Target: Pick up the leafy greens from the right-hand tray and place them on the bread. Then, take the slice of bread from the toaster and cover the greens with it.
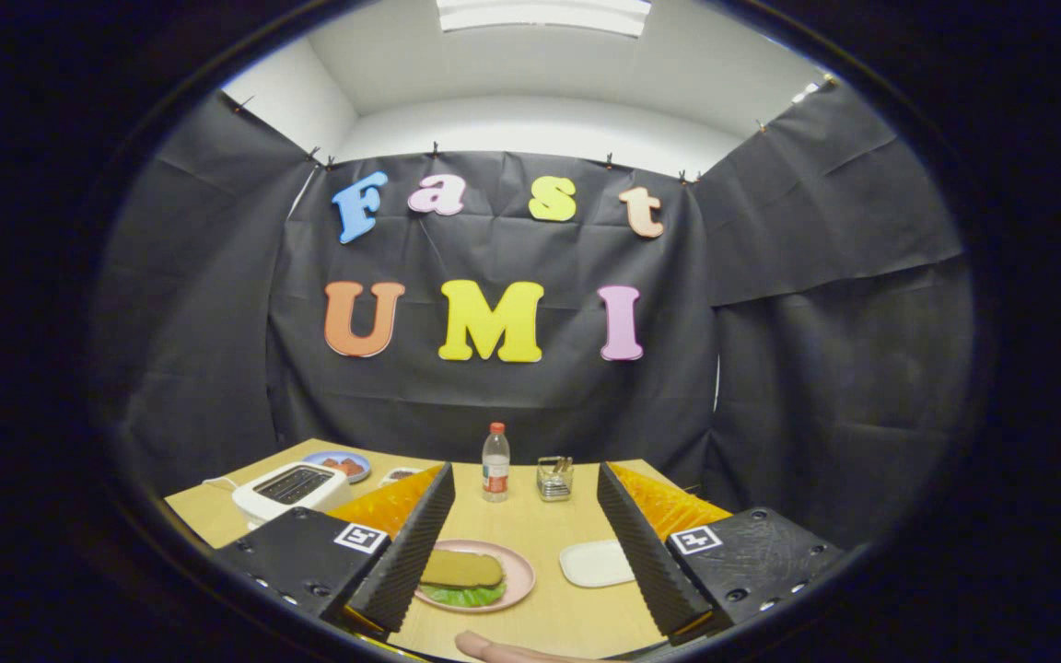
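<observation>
Fingertip: at the bottom centre of the frame I see the tip of a person's finger [503,650] lying on the tabletop [540,534], nearer to me than anything else.
Fingers: my gripper [523,543] has its 2 fingers spread wide with nothing between them but open tabletop; they hold nothing. The left finger [406,552] rises from lower left, the right finger [646,552] from lower right, and both lean toward the frame centre.
Pink plate: a round pink plate [521,575] sits on the tabletop just inside the left finger, in the lower centre of the frame; that finger covers the plate's left edge.
Top slice: a brown bread slice [461,568] lies flat on the plate.
Leafy greens: the leafy greens [466,596] show as a green fringe under the near edge of that slice, so the slice covers them.
White tray: right of the plate and apart from it, a small white tray [595,563] lies flat, its right end hidden behind the right finger.
Toaster: a white toaster [291,488] stands at the left of the frame, beyond the left finger; its top slots look dark and I cannot tell what is in them.
Blue plate: behind the toaster sits a blue plate [339,463] with some reddish food.
Bottle: a clear bottle [495,463] with a red cap stands upright at the far centre of the tabletop.
Holder: just right of the bottle stands a small clear holder [554,479].
</observation>
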The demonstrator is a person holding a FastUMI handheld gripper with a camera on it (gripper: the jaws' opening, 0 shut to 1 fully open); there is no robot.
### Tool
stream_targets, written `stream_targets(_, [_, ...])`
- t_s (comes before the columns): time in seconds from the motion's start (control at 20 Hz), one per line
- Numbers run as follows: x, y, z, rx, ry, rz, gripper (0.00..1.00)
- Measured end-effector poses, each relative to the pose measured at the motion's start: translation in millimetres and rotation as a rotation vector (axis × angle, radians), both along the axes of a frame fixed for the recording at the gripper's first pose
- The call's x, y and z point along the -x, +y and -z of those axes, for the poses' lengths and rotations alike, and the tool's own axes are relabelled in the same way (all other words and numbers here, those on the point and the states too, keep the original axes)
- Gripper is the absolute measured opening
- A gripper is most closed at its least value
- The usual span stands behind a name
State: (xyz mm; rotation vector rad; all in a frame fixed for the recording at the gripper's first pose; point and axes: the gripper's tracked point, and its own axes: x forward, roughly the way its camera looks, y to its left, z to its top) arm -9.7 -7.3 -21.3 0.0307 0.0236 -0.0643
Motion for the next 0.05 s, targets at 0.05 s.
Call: stream_targets(0.05, [0.1,-1.4,0.5,-0.007,0.003,0.002,0.95])
